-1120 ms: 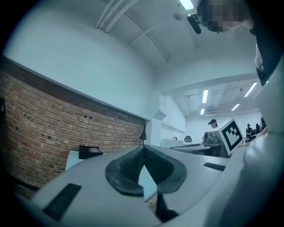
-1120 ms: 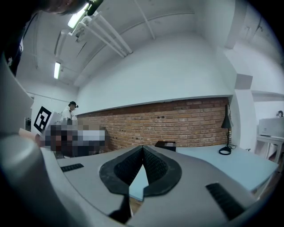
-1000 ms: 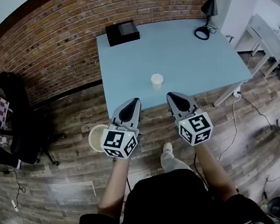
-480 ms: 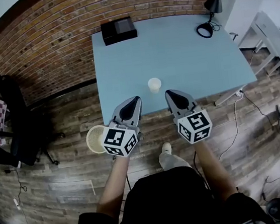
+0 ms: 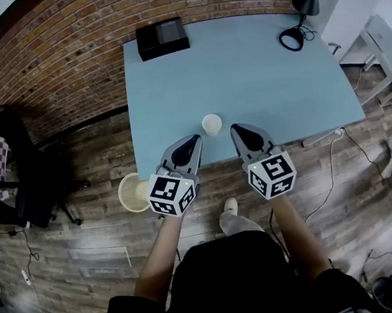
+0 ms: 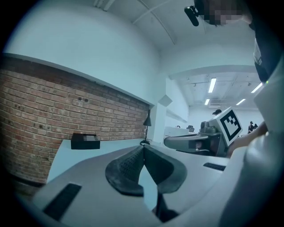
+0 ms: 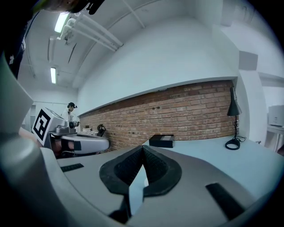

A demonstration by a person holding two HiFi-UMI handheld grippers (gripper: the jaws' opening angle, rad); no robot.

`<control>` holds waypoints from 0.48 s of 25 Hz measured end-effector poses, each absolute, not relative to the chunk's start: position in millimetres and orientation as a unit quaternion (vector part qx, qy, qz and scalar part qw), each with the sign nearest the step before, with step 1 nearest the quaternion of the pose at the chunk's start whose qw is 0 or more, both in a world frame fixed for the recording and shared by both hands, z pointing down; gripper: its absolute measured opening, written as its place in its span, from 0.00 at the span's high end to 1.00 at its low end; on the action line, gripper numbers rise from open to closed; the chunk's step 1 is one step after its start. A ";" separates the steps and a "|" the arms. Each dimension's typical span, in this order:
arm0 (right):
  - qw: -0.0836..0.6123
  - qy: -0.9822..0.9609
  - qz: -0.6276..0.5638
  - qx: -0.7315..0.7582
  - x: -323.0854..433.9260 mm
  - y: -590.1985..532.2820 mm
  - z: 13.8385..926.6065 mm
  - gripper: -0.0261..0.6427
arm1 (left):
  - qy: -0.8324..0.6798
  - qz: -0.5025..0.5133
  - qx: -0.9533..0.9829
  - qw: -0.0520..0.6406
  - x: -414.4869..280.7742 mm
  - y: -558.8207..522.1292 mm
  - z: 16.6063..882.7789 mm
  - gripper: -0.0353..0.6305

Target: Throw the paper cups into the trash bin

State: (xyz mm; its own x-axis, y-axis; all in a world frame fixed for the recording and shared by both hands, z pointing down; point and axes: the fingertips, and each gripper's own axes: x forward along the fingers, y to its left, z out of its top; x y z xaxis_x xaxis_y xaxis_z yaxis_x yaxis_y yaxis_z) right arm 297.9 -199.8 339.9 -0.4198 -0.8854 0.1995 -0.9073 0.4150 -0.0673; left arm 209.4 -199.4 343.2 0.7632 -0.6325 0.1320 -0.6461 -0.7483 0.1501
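A white paper cup [image 5: 211, 124] stands upright near the front edge of the light blue table [image 5: 241, 61]. On the floor left of the table sits a round pale trash bin [image 5: 130, 192]. My left gripper [image 5: 193, 143] hovers over the table's front edge, just left of and nearer than the cup, its jaws shut and empty. My right gripper [image 5: 238, 132] is just right of the cup, shut and empty too. In the gripper views the left gripper [image 6: 143, 148] and right gripper [image 7: 142, 147] show tips touching; the cup is hidden there.
A black box [image 5: 161, 38] lies at the table's far left corner and a black desk lamp [image 5: 301, 15] stands at the far right. A black chair [image 5: 20, 167] is by the brick wall on the left. White desks [image 5: 390, 36] stand to the right.
The view has moved toward the table. Both grippers have come closer to the cup and now flank it at the table's front edge. Both stay shut.
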 end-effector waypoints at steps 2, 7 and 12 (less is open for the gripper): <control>0.066 -0.839 0.089 0.532 307.2 -207.1 343.9 0.95 | -0.350 0.042 0.930 0.101 214.0 -206.0 349.1 0.93; 0.065 -0.845 0.101 0.522 329.5 -226.9 351.8 0.95 | -0.367 0.057 0.922 0.108 228.6 -221.5 357.5 0.93; 0.066 -0.854 0.107 0.504 334.9 -243.2 356.6 0.95 | -0.377 0.073 0.917 0.111 236.3 -229.8 364.0 0.93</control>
